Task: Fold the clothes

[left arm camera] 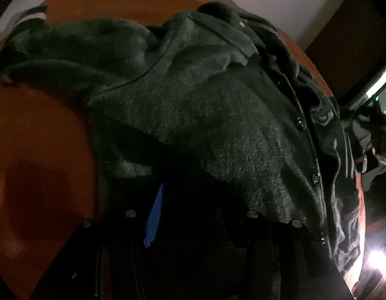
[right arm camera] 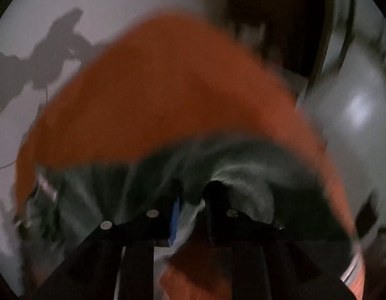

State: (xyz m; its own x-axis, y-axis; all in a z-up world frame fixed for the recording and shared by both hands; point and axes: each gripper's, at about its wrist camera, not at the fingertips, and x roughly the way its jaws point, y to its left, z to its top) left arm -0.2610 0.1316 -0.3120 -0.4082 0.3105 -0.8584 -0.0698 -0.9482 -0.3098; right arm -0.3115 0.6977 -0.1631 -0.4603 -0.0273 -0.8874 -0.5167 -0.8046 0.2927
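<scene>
Fingers of the left gripper (left arm camera: 193,200) stand partly apart and are buried under the hem of a dark green fleece jacket (left arm camera: 205,105); whether they pinch it cannot be told. Fingers of the right gripper (right arm camera: 193,200) sit close together with blurred grey-green fabric (right arm camera: 188,222) between them, apparently pinched. That jacket lies crumpled, snap buttons showing, on a round orange table (left arm camera: 43,125).

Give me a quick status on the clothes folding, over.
Left tool under a raised fold of the dark green cardigan. Right tool closing on cardigan fabric, view blurred. Orange table otherwise unobstructed.
</scene>
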